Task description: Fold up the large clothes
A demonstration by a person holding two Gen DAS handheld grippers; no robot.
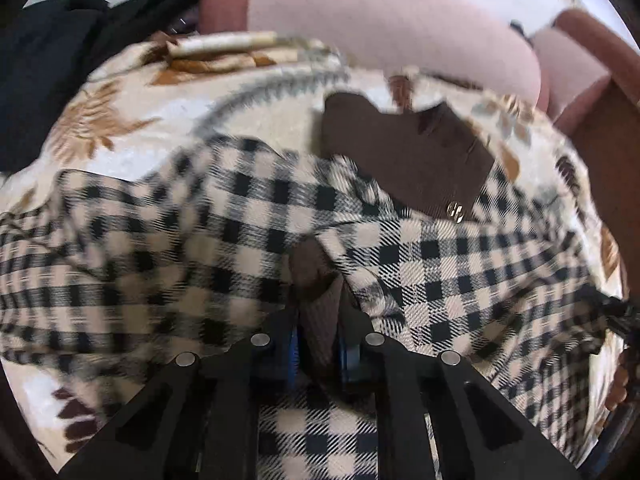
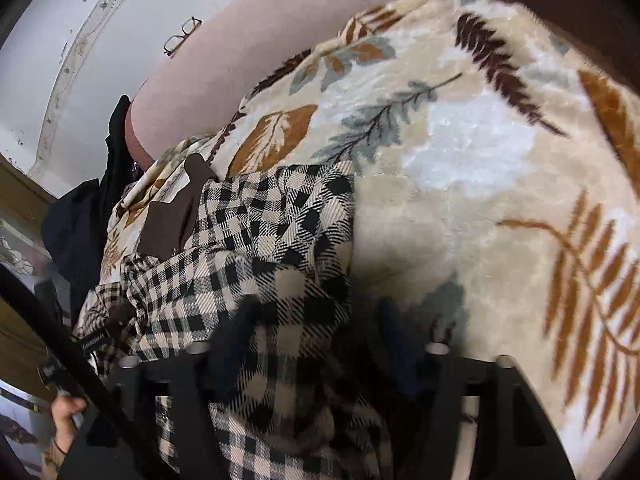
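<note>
Checked garment (image 1: 168, 216), soft, limp and probably light, spread over the leaf-print blanket (image 1: 132, 120) ahead of both tools: left gripper (image 1: 320, 304) pinching its brown ribbed trim between near-closed fingers, right gripper (image 2: 320, 320) half-spread astride a checked fold; best gripped at hems.

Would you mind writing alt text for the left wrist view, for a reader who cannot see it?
The left gripper is closed on a brown fold of a black-and-beige checked garment, which lies crumpled across a cream leaf-print blanket. The garment's brown lining shows near a gold button, with a pink cushion behind.
</note>
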